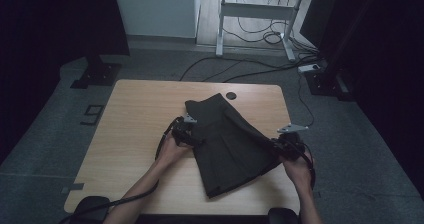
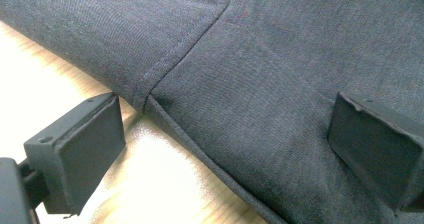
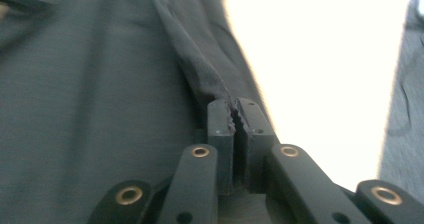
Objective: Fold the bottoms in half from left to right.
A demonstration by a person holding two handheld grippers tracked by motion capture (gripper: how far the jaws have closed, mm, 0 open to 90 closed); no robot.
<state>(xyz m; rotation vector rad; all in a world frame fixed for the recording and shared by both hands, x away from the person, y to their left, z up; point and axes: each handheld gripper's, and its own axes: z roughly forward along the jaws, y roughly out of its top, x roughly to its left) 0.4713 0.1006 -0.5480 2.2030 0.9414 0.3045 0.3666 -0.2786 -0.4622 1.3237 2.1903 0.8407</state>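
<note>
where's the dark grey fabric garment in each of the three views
High view: the dark grey fabric garment lies mid-table, between the left gripper and the right gripper.
Left gripper view: it covers the upper right, open jaws at its hem.
Right gripper view: it spreads across the left, edge pinched in the jaws.
Shared landmark: the light wooden table.

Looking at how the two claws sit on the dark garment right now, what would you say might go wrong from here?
1. The right claw pinches only a thin fold at the edge of the dark garment; a firm pull may slip it free.
2. The left claw is open, one jaw over the wooden table, one over fabric; closing here may catch just the hem or miss.
</note>
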